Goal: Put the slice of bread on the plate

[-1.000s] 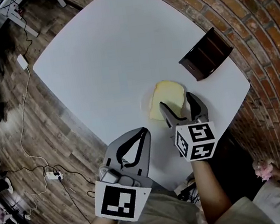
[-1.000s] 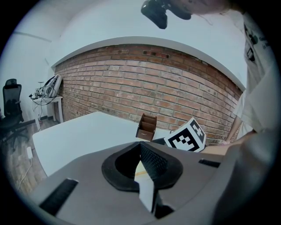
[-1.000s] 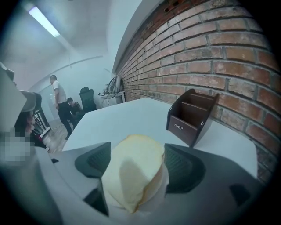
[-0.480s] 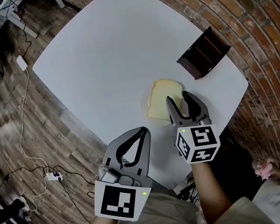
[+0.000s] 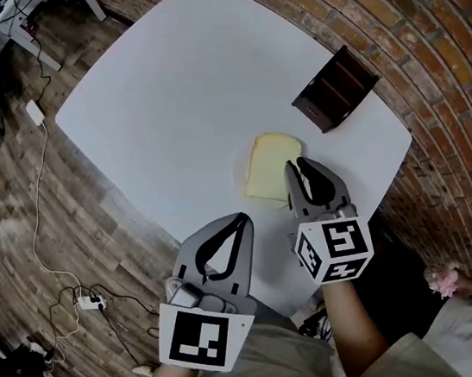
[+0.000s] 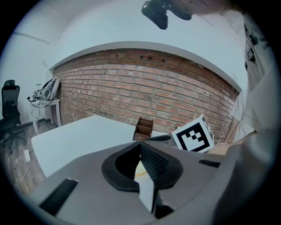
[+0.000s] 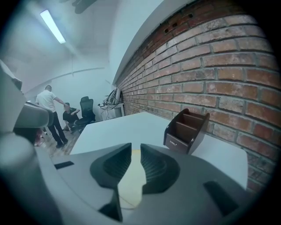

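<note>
A pale yellow slice of bread [image 5: 266, 166] lies flat on a white plate [image 5: 238, 179] on the white table [image 5: 178, 87]. My right gripper [image 5: 296, 166] hovers just above the bread's near right edge. Its jaws are closing to a narrow gap with nothing between them. Through that gap the right gripper view shows the bread [image 7: 131, 184] below. My left gripper [image 5: 244, 218] is shut and empty, over the table's near edge, left of the plate. A sliver of the bread [image 6: 139, 169] shows behind its jaws.
A dark brown desk organizer [image 5: 333, 88] stands at the table's far right, beyond the plate; it also shows in the right gripper view [image 7: 186, 125]. A brick wall [image 5: 445, 67] runs past the table's right side. Cables and a power strip [image 5: 85, 293] lie on the wooden floor at left.
The right gripper's jaws have narrowed from wide open to a thin gap, and it has lifted off the bread. The bread stays on the plate. The left gripper has not moved.
</note>
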Demonstrator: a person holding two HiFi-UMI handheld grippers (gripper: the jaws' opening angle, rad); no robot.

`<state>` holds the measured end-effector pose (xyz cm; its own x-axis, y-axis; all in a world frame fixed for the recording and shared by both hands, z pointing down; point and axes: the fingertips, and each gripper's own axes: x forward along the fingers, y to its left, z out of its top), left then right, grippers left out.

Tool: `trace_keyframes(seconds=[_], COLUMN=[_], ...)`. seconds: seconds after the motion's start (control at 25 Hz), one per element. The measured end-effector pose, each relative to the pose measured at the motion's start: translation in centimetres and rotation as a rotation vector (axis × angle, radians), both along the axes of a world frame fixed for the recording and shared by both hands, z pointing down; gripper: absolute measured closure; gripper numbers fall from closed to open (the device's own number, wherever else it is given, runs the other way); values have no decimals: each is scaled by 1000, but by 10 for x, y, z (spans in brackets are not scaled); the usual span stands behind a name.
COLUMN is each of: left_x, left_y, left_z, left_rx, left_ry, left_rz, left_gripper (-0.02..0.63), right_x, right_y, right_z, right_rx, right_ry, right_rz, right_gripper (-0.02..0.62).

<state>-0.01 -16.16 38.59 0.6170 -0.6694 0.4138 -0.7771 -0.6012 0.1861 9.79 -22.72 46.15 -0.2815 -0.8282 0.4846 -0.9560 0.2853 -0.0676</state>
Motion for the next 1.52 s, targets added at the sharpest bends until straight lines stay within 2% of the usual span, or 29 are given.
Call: trace_keyframes(seconds=[0.44, 0.88, 1.52], left_x=[1, 6, 12], left_y=[5, 16, 66], left_z=[-10, -24, -93], left_rx=[22, 57, 169], left_ry=[17, 40, 96], left_rz=[26, 51, 100], left_gripper=[596, 595, 595], right_x=[-10, -18, -30], right_y=[17, 52, 137], right_z=[-36, -99, -179], right_rx=[67, 200, 314], right_ry=[9, 36, 33], right_rz=[4, -1, 11], right_gripper=[583, 588, 588])
